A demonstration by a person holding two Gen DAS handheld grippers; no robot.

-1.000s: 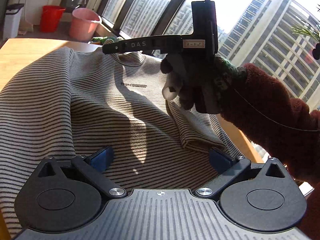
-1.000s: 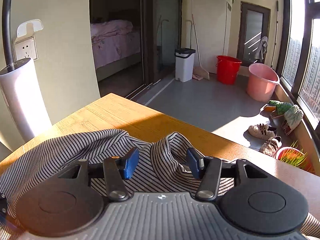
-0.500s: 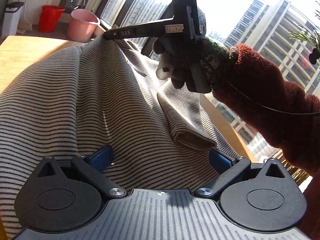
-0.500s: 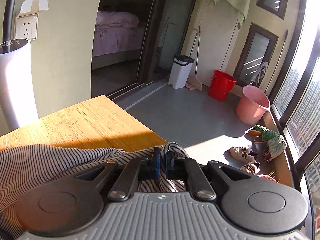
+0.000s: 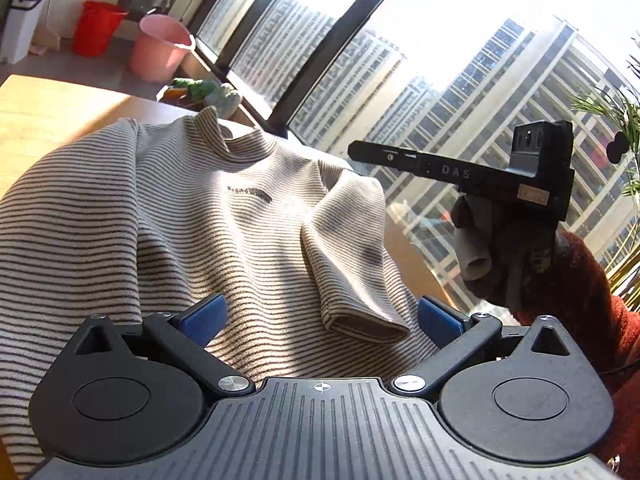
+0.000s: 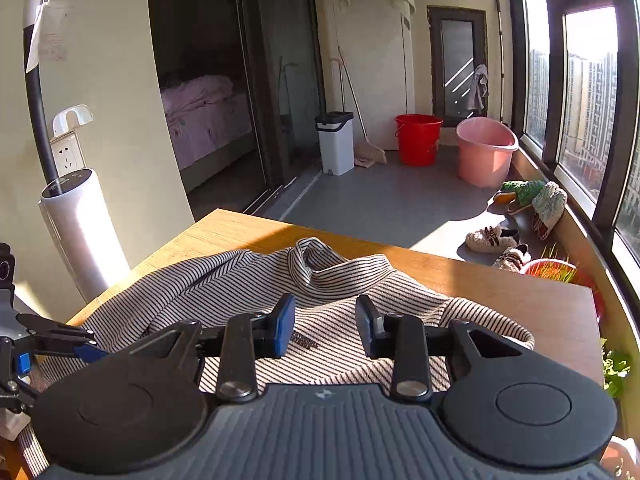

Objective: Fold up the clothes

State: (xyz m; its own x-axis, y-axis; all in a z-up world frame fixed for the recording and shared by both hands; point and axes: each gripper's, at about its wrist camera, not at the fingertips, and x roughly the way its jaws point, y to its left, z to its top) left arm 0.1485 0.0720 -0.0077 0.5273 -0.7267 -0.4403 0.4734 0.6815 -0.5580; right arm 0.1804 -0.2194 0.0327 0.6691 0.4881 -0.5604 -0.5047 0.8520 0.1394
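Striped top [image 6: 328, 320] now lies spread on the counter [image 6: 500, 280], released by the right tongs [image 6: 325, 326], whose jaws are opening with nothing between them. Left tongs [image 5: 320, 316] gape wide over its folded sleeve [image 5: 352, 280], so folding can continue.

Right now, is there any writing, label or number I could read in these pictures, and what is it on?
"DAS": raised letters on the side of the right gripper, seen from the left wrist view.
Small tag near that gripper's rear: too blurred to read.
Dark line of print on the chest of the striped shirt: too small and blurred to read.
Paper note on the wall: unreadable.
Nothing else bears text.
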